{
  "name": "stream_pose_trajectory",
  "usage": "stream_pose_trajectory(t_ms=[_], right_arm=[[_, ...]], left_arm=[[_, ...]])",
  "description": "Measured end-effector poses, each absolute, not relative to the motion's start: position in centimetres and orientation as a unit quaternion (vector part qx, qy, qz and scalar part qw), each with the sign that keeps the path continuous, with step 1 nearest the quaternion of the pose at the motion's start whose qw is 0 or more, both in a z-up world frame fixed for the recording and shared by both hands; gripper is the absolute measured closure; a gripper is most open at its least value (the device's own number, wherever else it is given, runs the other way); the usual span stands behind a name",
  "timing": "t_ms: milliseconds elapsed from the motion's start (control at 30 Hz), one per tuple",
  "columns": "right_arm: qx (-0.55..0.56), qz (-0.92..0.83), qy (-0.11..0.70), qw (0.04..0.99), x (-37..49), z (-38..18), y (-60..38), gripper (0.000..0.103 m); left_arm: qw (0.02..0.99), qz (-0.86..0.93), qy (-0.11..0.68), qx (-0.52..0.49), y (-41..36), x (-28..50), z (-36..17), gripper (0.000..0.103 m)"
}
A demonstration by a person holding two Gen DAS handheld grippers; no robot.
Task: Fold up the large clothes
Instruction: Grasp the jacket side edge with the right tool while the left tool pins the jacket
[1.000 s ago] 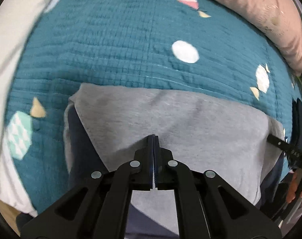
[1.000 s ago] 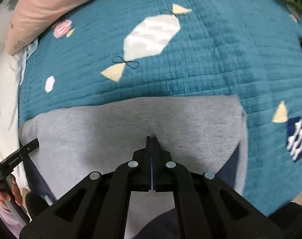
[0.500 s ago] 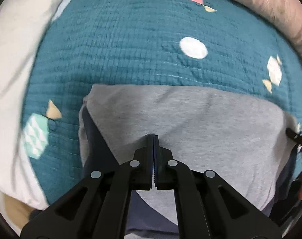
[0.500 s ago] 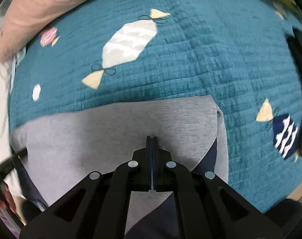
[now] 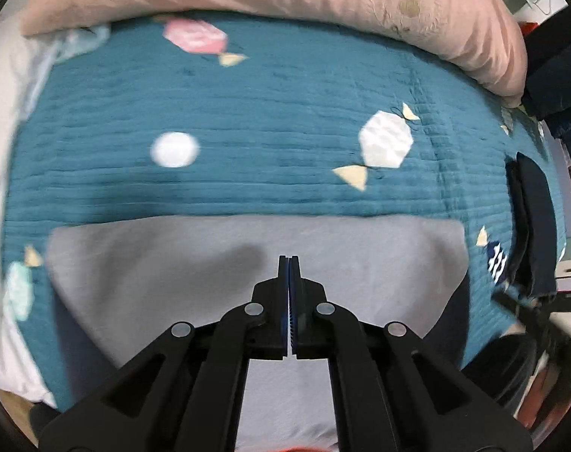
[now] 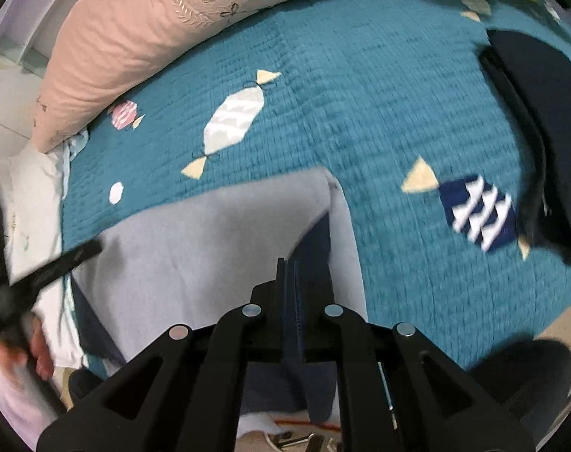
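My left gripper [image 5: 289, 260] is pinched together, empty, over the grey garment [image 5: 210, 263] at 6 o'clock on the teal quilt [image 5: 266, 113]. My right gripper [image 6: 290, 263] has just cracked apart, nothing clamped.

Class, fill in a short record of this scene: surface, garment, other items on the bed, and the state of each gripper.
surface: teal quilt with candy shapes
garment: grey garment, folded, navy part showing at its side
other items: pink pillow along the far edge; dark folded clothes
left gripper: shut, nothing held
right gripper: jaws just opening slightly, nothing between them
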State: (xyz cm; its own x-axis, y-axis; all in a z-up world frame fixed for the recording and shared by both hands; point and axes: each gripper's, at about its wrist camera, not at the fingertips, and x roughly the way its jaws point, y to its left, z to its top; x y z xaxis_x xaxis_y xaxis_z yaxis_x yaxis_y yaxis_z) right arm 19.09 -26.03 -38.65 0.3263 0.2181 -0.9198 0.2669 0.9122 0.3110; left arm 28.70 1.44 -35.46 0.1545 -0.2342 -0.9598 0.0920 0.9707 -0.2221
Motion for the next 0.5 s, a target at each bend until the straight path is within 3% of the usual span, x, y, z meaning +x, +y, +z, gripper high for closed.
stream_pose_trajectory(t_ms=[67,100,133,200,500], right_arm=[[0.218,-0.014,0.580,0.785,17.9,-38.8,-26.3,0.096],[0.219,-0.016,0.582,0.783,17.3,-38.9,-26.6,0.090],[0.221,-0.020,0.587,0.779,16.8,-39.3,-26.7,0.067],[0.225,-0.036,0.592,0.773,16.2,-39.9,-27.2,0.036],[0.285,0.000,0.621,0.730,14.2,-43.5,-27.4,0.029]], left_arm=[[0.733,-0.095,0.671,-0.060,0.1,30.5,-38.9,0.103],[0.721,-0.084,0.686,-0.059,-0.6,31.2,-40.9,0.103],[0.716,-0.078,0.691,-0.059,-0.6,31.3,-42.1,0.103],[0.713,-0.071,0.693,-0.079,-0.1,31.5,-42.6,0.103],[0.688,-0.103,0.717,-0.050,0.2,25.4,-40.3,0.103]])
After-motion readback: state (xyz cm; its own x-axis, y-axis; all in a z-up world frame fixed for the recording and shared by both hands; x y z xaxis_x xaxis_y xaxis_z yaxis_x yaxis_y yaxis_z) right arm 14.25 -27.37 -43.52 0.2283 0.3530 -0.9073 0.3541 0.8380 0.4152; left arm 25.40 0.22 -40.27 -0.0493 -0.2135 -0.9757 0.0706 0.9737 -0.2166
